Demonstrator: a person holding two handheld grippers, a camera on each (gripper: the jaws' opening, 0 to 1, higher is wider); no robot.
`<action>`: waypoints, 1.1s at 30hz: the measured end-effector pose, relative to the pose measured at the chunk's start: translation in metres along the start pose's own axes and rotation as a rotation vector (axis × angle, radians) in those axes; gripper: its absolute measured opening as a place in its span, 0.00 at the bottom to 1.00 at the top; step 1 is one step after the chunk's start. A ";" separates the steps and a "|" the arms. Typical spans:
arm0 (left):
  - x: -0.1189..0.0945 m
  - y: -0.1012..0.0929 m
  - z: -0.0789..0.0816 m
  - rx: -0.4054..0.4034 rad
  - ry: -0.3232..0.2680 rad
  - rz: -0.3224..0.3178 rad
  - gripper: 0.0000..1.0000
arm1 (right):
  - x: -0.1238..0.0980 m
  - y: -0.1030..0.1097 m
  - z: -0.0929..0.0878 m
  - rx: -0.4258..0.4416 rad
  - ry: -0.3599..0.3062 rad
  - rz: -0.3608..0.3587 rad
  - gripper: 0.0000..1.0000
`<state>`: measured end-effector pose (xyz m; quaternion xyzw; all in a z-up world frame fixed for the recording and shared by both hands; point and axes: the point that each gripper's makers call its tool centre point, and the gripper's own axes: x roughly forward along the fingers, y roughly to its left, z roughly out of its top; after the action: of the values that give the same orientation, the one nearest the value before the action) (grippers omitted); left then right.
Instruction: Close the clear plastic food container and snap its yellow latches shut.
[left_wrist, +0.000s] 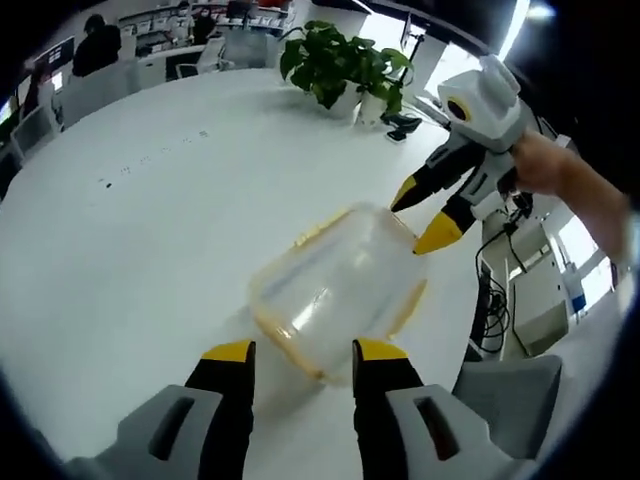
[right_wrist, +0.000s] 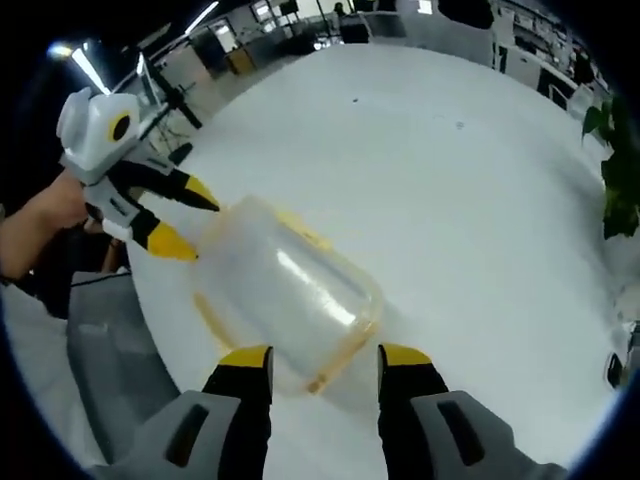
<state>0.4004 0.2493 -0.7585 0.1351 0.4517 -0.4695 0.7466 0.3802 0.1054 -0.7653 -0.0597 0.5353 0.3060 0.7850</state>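
White tabletop (left_wrist: 150, 200) spreads out under us, an office room and one potted plant (left_wrist: 345, 65) beyond. We count one clear plastic food container (left_wrist: 335, 290), lid seemingly on, with yellow latches (left_wrist: 318, 230) along its edges; how many latches we cannot tell. It lies on the table between our two grippers. Our left gripper (left_wrist: 300, 352) hangs just beside its near end, jaws parted and holding nothing. Our right gripper (right_wrist: 322, 358) stands likewise at the opposite end, jaws apart and empty. We judge the latching step is at hand: next we need to press a yellow latch down while steadying the container.
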 end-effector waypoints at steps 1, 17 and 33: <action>0.000 0.001 0.000 0.023 0.007 0.010 0.38 | 0.000 0.000 -0.001 -0.012 0.009 -0.001 0.41; -0.007 -0.005 0.011 0.236 0.022 -0.032 0.36 | -0.004 0.006 0.006 -0.281 0.049 -0.015 0.38; -0.005 0.000 0.011 0.472 0.088 -0.026 0.36 | -0.003 0.009 0.007 -0.524 0.133 -0.004 0.38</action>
<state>0.4058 0.2453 -0.7486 0.3203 0.3632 -0.5653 0.6678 0.3805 0.1146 -0.7580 -0.2818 0.4883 0.4278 0.7065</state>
